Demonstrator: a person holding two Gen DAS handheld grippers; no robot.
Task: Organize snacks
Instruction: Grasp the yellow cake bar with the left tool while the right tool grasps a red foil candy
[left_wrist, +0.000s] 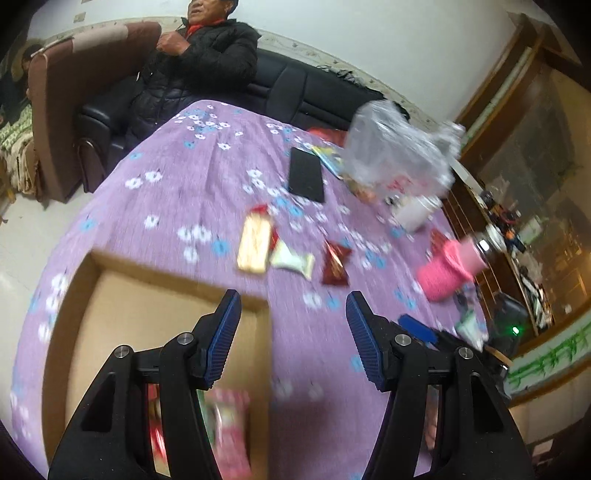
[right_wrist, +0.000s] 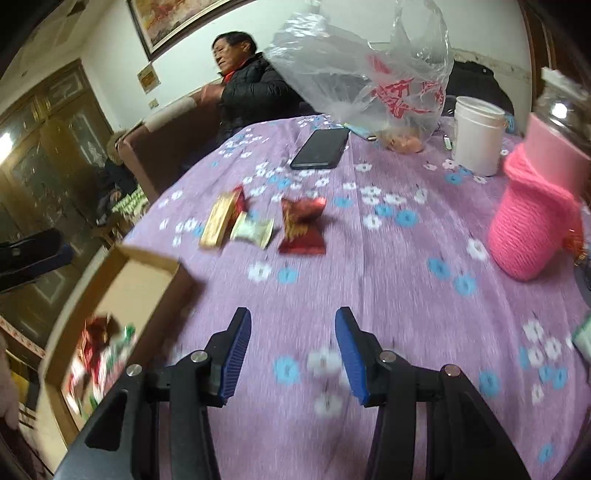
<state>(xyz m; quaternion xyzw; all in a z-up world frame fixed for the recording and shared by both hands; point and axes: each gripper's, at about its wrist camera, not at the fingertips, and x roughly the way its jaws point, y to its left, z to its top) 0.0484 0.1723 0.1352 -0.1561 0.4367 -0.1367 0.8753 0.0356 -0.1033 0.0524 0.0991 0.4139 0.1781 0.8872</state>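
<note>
Purple flowered tablecloth (right_wrist: 388, 266) lies under both tilted-down grippers; the left gripper (left_wrist: 291, 299) and right gripper (right_wrist: 293, 314) gape empty. Three snack packets (right_wrist: 258, 221) lie beyond, cardboard box (right_wrist: 147, 262) left.

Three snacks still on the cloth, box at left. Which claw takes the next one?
Probably the right claw: open, empty, the red snack nearly straight ahead over bare cloth. The left claw, also open and empty, sits at the box corner.
</note>
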